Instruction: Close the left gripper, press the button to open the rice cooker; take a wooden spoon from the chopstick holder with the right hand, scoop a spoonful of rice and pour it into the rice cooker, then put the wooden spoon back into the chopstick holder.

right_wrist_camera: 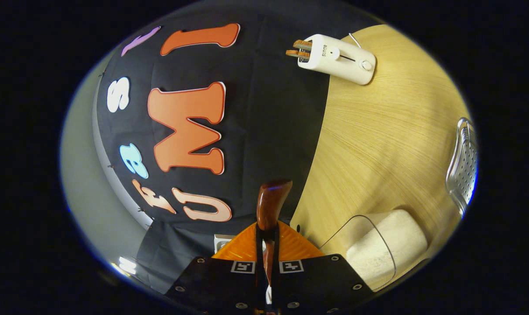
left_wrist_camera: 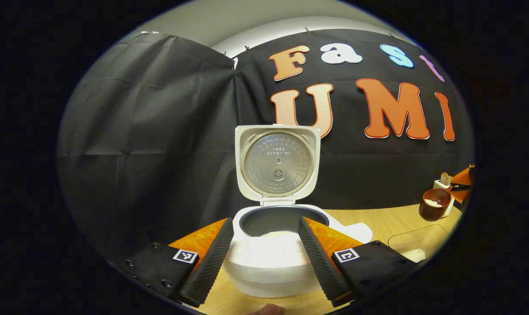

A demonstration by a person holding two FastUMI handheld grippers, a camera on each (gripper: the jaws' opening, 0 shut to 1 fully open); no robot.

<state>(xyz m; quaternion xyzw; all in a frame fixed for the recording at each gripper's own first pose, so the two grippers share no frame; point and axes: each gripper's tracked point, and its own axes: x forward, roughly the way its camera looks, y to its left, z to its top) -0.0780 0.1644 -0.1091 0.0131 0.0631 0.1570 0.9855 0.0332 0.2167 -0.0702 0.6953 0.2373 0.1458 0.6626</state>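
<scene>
Right tongs (right_wrist_camera: 267,258) clamped on wooden spoon (right_wrist_camera: 271,205), dark glossy handle projecting forward. Left tongs (left_wrist_camera: 264,251) apart, flanking white rice cooker (left_wrist_camera: 273,258) on worktop (left_wrist_camera: 391,223), lid upright

This is a staged recording booth dressed as a kitchen, not a real home. Black cloth (left_wrist_camera: 150,131) pinned up as a wall backs a light wood-grain surface (right_wrist_camera: 378,131), which carries kitchen appliances: a white rice cooker (left_wrist_camera: 273,245) with its lid raised and a white toaster (right_wrist_camera: 339,59).
</scene>
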